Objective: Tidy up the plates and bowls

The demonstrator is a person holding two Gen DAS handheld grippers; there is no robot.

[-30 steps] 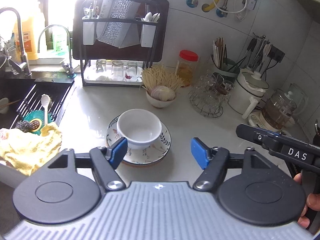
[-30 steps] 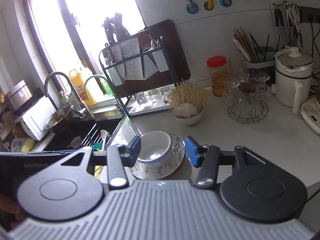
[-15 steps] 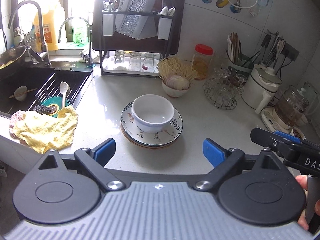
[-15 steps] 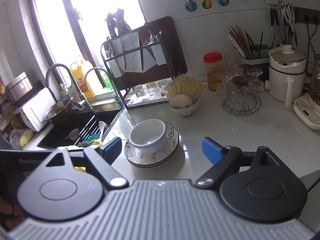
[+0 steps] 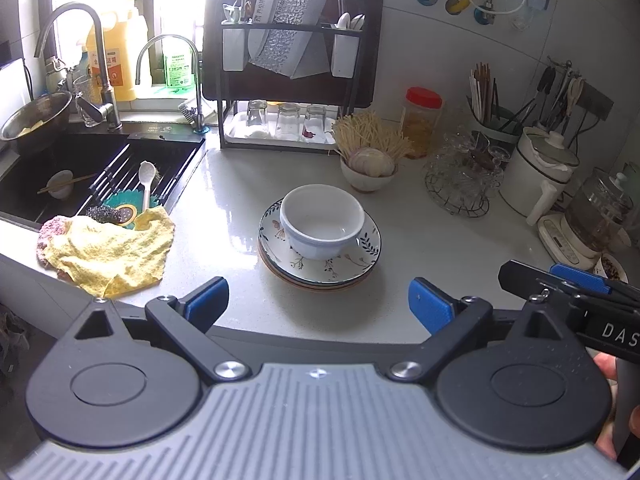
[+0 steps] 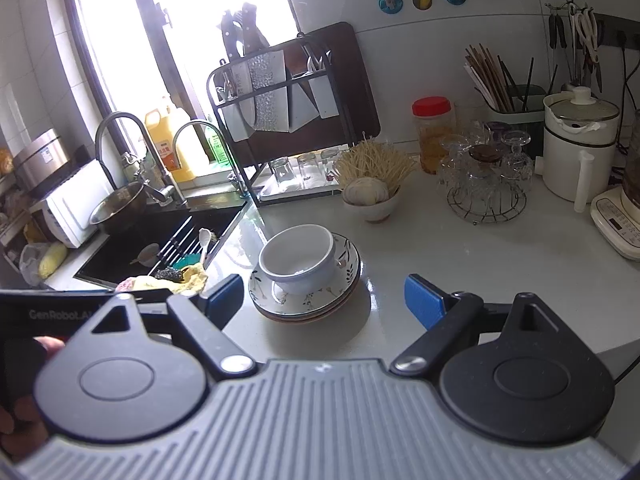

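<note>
A white bowl (image 5: 322, 226) sits upright on a stack of leaf-patterned plates (image 5: 362, 258) in the middle of the white counter. The bowl (image 6: 298, 258) and the plates (image 6: 344, 280) also show in the right wrist view. My left gripper (image 5: 318, 306) is open and empty, held back from the stack near the counter's front edge. My right gripper (image 6: 324, 300) is open and empty, also drawn back from the stack. The right gripper's side shows at the right of the left wrist view (image 5: 576, 288).
A black sink (image 5: 80, 168) with a rack, spoon and yellow cloth (image 5: 108, 250) lies left. A dish rack (image 5: 288, 80) with glasses stands behind. A small bowl of garlic (image 5: 368, 168), a glass stand (image 5: 460, 180), a jar and kettles (image 5: 536, 176) line the back right.
Both grippers have opened wide and pulled back from the bowl and plates, which now look farther away. The stack has not moved.
</note>
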